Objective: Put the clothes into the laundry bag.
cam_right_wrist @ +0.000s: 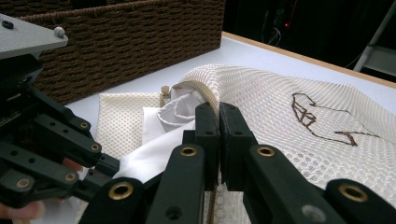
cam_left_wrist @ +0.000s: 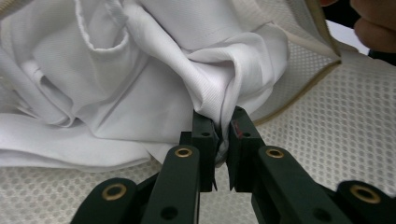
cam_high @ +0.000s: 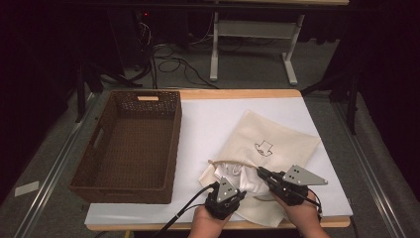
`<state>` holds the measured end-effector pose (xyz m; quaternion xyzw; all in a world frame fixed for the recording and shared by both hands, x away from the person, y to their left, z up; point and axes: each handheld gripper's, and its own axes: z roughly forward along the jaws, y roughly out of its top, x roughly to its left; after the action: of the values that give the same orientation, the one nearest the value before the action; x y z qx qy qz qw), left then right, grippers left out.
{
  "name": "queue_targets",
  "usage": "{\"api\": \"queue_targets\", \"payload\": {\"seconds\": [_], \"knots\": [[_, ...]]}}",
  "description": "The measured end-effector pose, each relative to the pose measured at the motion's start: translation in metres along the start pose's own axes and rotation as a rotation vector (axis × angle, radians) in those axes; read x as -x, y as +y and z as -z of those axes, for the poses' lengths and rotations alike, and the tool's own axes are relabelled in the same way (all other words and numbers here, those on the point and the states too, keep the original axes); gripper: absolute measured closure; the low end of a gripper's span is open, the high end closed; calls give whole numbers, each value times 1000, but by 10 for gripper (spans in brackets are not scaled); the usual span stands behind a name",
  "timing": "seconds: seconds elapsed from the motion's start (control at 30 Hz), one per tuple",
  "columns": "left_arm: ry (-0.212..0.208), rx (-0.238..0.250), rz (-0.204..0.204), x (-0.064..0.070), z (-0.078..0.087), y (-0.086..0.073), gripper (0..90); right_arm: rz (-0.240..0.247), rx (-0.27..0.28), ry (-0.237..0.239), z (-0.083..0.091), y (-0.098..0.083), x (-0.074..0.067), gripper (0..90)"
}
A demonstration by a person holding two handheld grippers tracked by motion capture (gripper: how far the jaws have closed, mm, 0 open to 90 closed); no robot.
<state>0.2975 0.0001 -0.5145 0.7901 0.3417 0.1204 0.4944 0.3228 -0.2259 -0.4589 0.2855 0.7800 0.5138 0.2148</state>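
High view: cream mesh bag point(cam_high: 270, 148) lies flat on the white-covered tabletop point(cam_high: 208, 121), right of an empty brown wicker basket point(cam_high: 131, 144). White cloth point(cam_high: 229, 171) bunched at the bag's mouth, partly out; judged midway, with either pulling it free or stuffing it in left to do. Left hand-held gripper point(cam_high: 233, 194) and right hand-held gripper point(cam_high: 261, 172) both at the mouth. Left gripper view: jaws pinched narrow on a fold of the smooth, finely woven white cloth point(cam_left_wrist: 154, 88); honeycomb mesh point(cam_left_wrist: 336, 135) beneath, tan-bound edge. Right gripper view: jaws clamped on the bag's corded rim point(cam_right_wrist: 205, 95); mesh bears a brown stitched figure; basket weave coarse, ropey.
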Motion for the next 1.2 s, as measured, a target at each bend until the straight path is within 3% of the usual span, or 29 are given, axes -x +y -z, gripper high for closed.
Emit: {"api": "queue_targets", "payload": {"seconds": [0.3, 0.43, 0.63, 0.97, 1.07, 1.2], "knots": [[45, -13, 31, -6, -5, 0, 837, 2, 1, 5, 1, 0, 0, 887], [95, -30, 55, -7, -15, 7, 836, 13, 0, 6, 1, 0, -1, 886], [135, -54, 23, -11, -32, 25, 834, 5, 3, 8, 3, -1, 2, 887], [139, -55, 5, -7, -63, 44, 815, -19, 7, -7, 3, -3, 9, 887], [126, -23, -14, -5, -63, 45, 687, -33, 7, -9, 3, -4, 12, 887], [133, -7, -59, -3, -40, 34, 478, -43, 9, -14, 5, -5, 14, 887]]}}
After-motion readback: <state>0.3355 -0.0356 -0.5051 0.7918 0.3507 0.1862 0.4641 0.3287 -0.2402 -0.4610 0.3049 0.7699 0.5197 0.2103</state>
